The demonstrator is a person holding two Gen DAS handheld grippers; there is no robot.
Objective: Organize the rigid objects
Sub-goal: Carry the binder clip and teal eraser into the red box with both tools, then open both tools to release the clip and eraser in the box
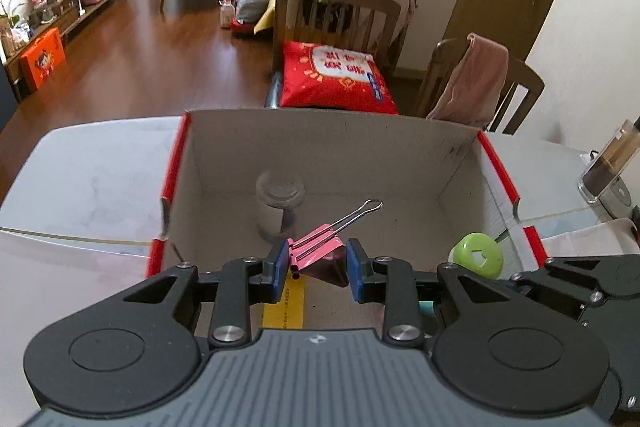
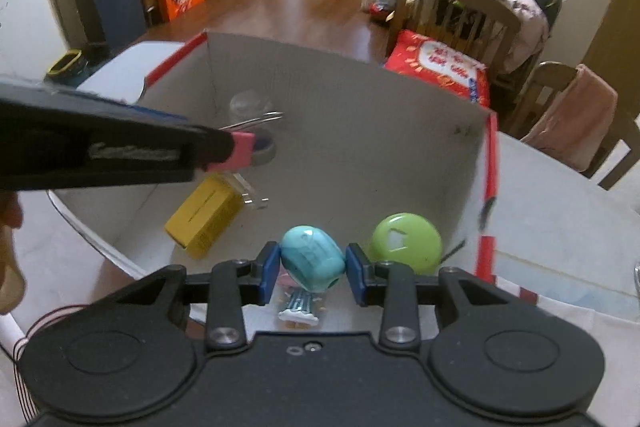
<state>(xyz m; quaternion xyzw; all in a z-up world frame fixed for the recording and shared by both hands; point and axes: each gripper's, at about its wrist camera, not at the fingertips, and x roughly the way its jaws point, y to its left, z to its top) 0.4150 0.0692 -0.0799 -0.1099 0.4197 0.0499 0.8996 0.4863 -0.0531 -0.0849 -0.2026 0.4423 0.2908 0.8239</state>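
Binder clip (image 1: 318, 254), pink, is clamped betw. the blue pads of the left hand-held gripper (image 1: 317, 267); jaws nearly closed on the clip body. Clip's wire handles point fwd and up, away from the gripper, so its long axis runs along the gripper's line toward the far wall of the cardboard box (image 1: 320, 143). Clip hangs above the box interior, not touching the floor of it.

Right hand-held gripper (image 2: 311, 269) has a teal egg-shaped object (image 2: 312, 257) pinched betw. its pads, jaws part-closed around it. It sits over the near right portion of the box, just beside a green round object (image 2: 406, 241) already lying inside.

Also in the box: a clear jar (image 1: 280, 203) toward the far left, a yellow carton (image 2: 204, 221) near the middle. Box stands on the pale worktop (image 1: 88, 179).

Key relation: both loads are directly above open box floor, drop zone below and ahead of each gripper. Left load is further in; right load is at the near edge. Judgement: release stage, neither item deposited yet. Risk: clip landing against the jar.
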